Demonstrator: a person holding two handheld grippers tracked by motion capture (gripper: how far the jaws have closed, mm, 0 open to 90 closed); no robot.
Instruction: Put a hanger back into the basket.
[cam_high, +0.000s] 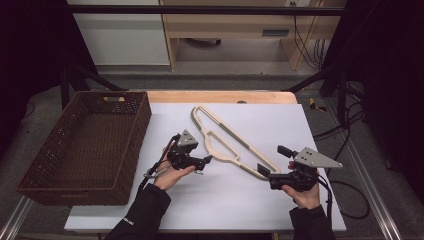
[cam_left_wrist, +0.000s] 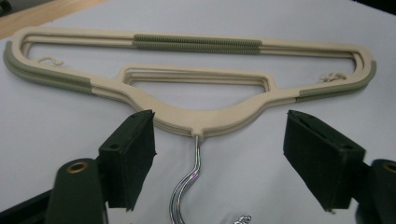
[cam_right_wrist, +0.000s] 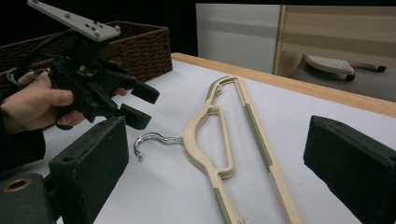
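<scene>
A cream plastic clothes hanger with grey-green ribbed grip strips (cam_high: 227, 142) lies flat on the white sheet of the table (cam_high: 280, 205), running slantwise from the far middle toward the near right. In the left gripper view it looks like two such hangers stacked one on the other. Its chrome wire hook (cam_left_wrist: 187, 186) points toward the left gripper (cam_high: 206, 161) and lies between that gripper's jaws, which stand apart on either side of it without touching it or the hanger's neck. The person's left hand (cam_high: 172, 175) holds this gripper just above the sheet. The right gripper (cam_high: 274, 162), in the right hand (cam_high: 302, 194), sits at the hanger's near end; its jaws are spread wide, one just beside the hanger's shoulder, with nothing gripped. At the left of the table, well apart from the hanger, stands a dark brown woven rectangular basket (cam_high: 132, 145) with a handle slot in its far wall.
</scene>
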